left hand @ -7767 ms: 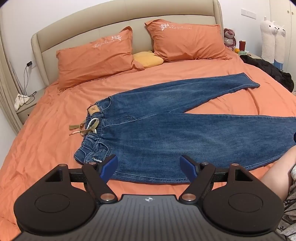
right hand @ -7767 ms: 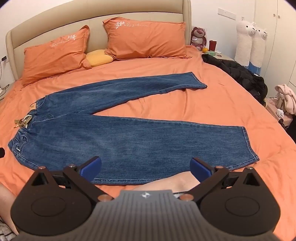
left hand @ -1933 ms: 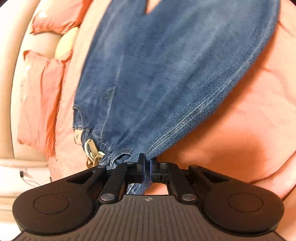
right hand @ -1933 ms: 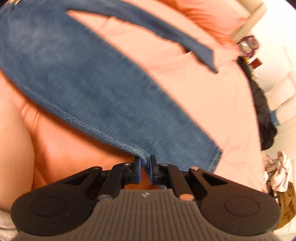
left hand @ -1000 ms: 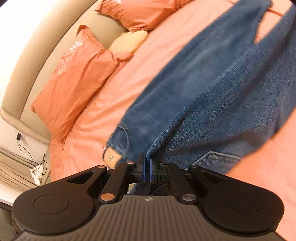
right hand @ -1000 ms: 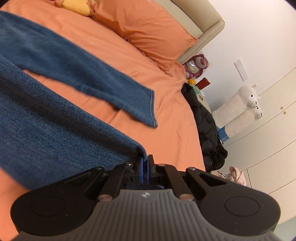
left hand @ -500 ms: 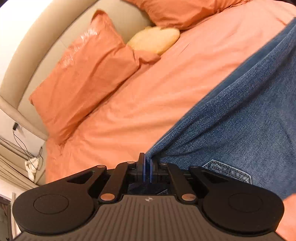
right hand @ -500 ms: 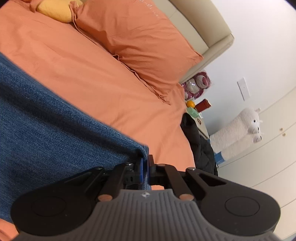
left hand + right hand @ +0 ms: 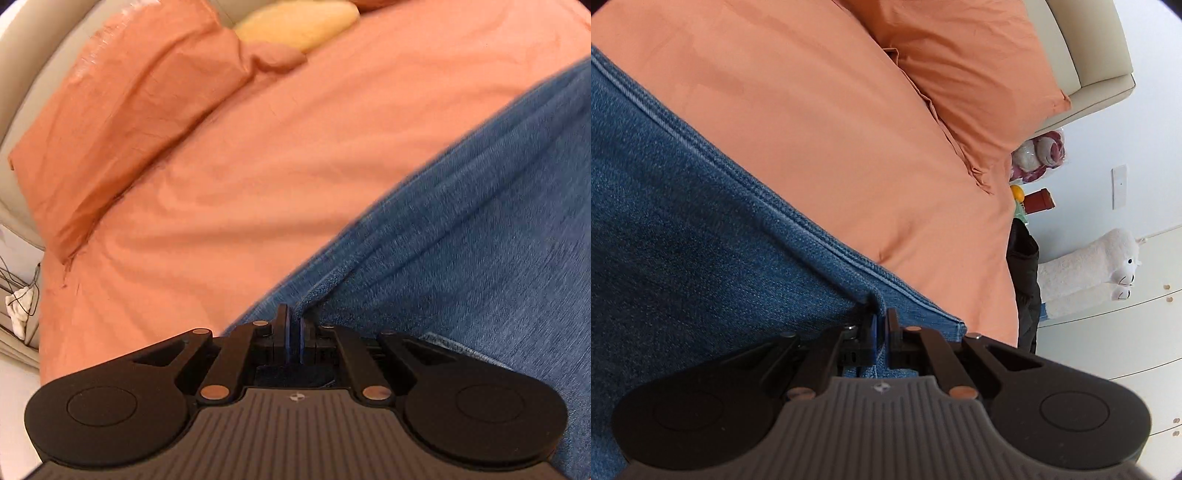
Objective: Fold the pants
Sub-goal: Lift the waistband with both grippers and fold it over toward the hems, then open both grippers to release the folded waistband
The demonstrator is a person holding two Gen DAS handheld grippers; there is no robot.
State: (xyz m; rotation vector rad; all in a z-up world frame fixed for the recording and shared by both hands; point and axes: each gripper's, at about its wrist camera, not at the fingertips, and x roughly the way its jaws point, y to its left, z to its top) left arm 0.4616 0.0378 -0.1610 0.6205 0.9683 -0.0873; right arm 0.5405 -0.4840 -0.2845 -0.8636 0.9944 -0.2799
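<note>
Pinching a fold of denim between its nearly closed blue pads, the left gripper [image 9: 293, 320] held the pants [image 9: 480, 240] at what looked like the waist end, a pocket seam showing just to the right of its linkage. The right gripper [image 9: 881, 320] was likewise clamped tight on the pants [image 9: 701, 221], close to the hemmed corner of a leg. Half a second before, both grips were the same, but the cameras had since come lower and closer to the bed [image 9: 258, 166]: in the left view the orange pillow [image 9: 129, 103] and the small yellow cushion [image 9: 295, 18] had grown and slid toward the top edge, and the denim had spread over more of the right side. In the right view the other orange pillow [image 9: 967, 74] had moved up and the pants edge ran further across the sheet [image 9: 831, 129]. Nearly eight seconds earlier the pants lay flat with legs apart; the far leg was no longer visible, probably covered by the carried one. The left picture was smeared by motion, so the denim's folds were hard to read. Both grippers' bodies hid the cloth directly beneath them. At the right edge a white plush toy [image 9: 1100, 266], a dark garment [image 9: 1027, 288] and the headboard [image 9: 1082, 55] were partly cut off.
</note>
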